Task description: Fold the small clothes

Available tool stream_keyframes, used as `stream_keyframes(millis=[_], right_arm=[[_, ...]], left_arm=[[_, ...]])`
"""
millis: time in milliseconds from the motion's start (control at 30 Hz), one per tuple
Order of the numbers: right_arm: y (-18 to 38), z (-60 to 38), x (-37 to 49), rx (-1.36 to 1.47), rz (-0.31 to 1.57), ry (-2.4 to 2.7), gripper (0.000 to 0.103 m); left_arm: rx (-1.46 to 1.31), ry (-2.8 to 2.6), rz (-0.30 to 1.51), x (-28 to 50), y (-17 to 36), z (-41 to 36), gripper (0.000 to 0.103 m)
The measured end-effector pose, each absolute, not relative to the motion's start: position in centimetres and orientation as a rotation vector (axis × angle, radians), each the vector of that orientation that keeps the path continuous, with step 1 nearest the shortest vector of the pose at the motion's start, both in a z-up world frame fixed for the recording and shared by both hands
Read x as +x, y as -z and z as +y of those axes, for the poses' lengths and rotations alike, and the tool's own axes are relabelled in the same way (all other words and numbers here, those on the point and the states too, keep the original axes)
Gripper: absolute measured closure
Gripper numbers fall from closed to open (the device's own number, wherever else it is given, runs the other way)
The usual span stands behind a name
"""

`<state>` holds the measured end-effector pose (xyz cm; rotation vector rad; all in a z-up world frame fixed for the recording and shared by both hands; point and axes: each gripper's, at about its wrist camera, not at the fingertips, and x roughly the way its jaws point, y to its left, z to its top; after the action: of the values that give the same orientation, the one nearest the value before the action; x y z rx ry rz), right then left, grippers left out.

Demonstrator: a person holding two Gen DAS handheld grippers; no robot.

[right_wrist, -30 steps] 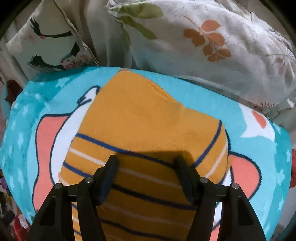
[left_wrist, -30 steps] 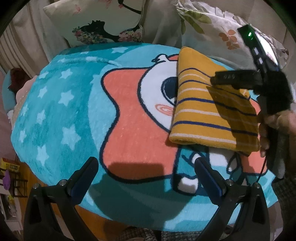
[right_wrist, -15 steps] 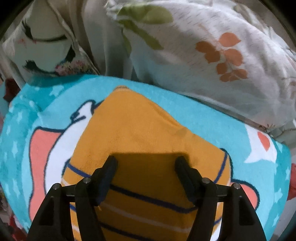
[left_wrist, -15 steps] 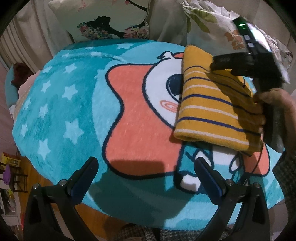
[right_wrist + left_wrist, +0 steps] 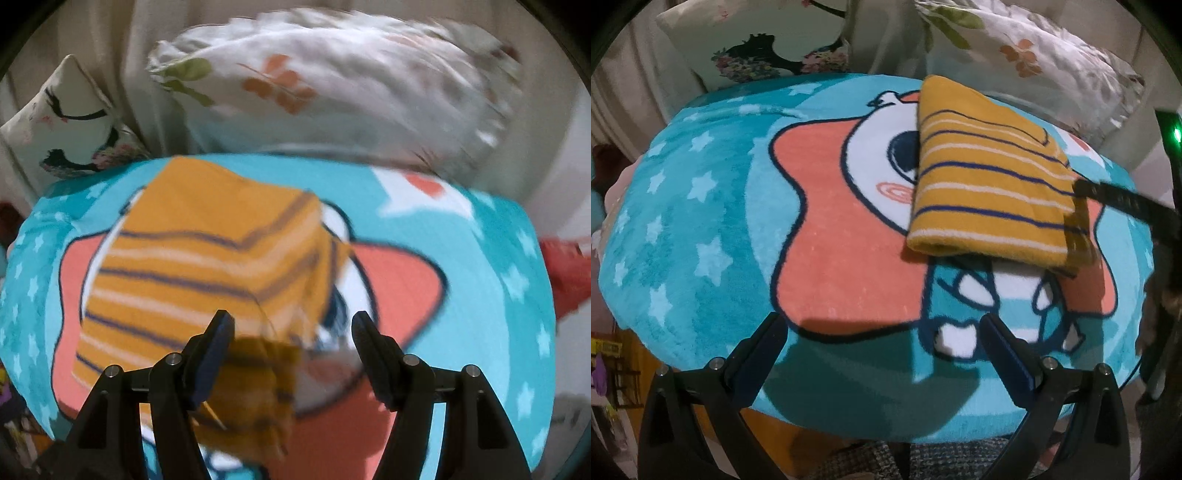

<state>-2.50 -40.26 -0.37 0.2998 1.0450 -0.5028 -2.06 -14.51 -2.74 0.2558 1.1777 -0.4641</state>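
A folded mustard-yellow garment (image 5: pixel 990 184) with navy and white stripes lies on the teal cartoon blanket (image 5: pixel 701 206), right of centre in the left wrist view. My left gripper (image 5: pixel 882 354) is open and empty, low over the blanket's near edge, apart from the garment. My right gripper (image 5: pixel 291 343) is open and empty, above the garment's (image 5: pixel 199 254) near right corner; the view is motion-blurred. Part of the right gripper's body (image 5: pixel 1126 203) shows at the garment's right edge.
A floral pillow (image 5: pixel 1027 48) and a bird-print cushion (image 5: pixel 768 48) lean behind the blanket. A red object (image 5: pixel 569 273) lies at the far right. A wooden floor and clutter (image 5: pixel 613 369) show past the blanket's left edge.
My right gripper has pulled back and to the right, off the top of the garment, and its jaws stand wider. The left gripper has hardly moved.
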Motion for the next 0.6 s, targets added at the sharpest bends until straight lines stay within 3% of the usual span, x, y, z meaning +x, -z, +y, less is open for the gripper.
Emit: stream_keyframes(millis=[600], right_arm=[[2.3,-29.1,-11.0,0.317,1.107,0.572,0.031]], left_arm=[[0.311,0.572,1.176,-6.5,3.0,-8.9,0.0]])
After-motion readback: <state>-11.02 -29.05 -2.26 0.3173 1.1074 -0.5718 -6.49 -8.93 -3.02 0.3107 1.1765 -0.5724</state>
